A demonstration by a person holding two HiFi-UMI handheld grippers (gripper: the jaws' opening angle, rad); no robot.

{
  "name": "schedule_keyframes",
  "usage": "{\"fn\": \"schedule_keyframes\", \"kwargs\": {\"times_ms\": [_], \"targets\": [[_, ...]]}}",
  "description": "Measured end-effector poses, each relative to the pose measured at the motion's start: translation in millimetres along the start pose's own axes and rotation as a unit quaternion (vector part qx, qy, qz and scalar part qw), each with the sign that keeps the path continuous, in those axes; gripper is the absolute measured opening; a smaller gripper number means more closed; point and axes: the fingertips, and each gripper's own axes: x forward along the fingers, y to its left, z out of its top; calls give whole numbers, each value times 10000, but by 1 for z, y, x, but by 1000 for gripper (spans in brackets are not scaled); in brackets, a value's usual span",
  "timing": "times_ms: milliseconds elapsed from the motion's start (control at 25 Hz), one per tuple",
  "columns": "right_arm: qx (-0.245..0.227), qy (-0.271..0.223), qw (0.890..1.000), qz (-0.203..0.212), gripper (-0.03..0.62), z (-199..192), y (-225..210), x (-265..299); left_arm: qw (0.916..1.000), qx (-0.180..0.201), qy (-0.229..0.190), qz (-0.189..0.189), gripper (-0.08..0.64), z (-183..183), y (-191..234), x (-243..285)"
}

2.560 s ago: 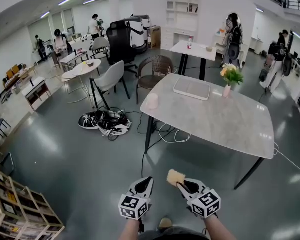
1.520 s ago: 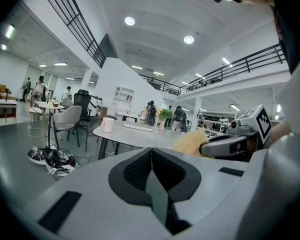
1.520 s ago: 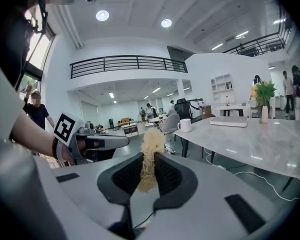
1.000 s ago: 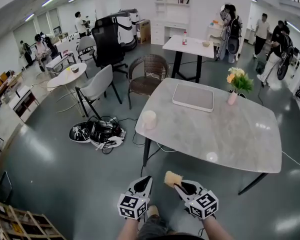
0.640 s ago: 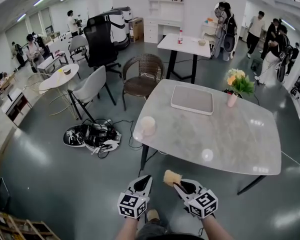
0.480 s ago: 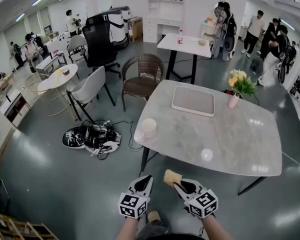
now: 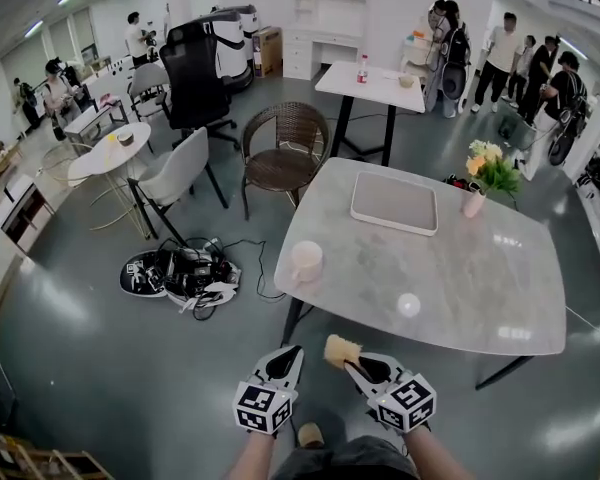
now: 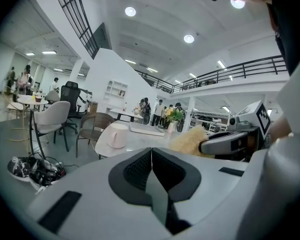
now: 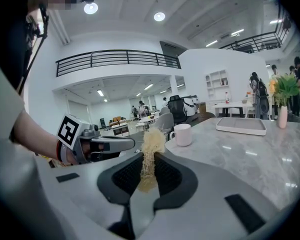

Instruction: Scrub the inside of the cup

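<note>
Grey marble table (image 7: pixel 460 268) fills the middle right of the head view. On it the cup (image 7: pixel 306 261) stands near the left edge, with a tray (image 7: pixel 394 203) farther back and a vase (image 7: pixel 474 204) toward the upper right. At bottom centre, short of the table, the left gripper (image 7: pixel 291 352) is clenched on nothing. Beside it the right gripper (image 7: pixel 352 366) grasps a yellow scrubber (image 7: pixel 341 350).

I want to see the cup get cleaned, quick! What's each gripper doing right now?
Left gripper: closed, holding nothing.
Right gripper: closed on the yellow scrubber.
</note>
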Motion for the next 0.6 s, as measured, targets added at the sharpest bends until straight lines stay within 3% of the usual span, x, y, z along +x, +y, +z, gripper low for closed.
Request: {"fn": "schedule_keyframes", "kwargs": {"times_ms": [360,600], "targets": [[109,166,9997,150,61,-6,-4,21,9995,-249,117,136,15,-17,17,-3],[72,120,9990,417,61,8,-20,52,9992,-205,125,333,15,-5,42,13]]}}
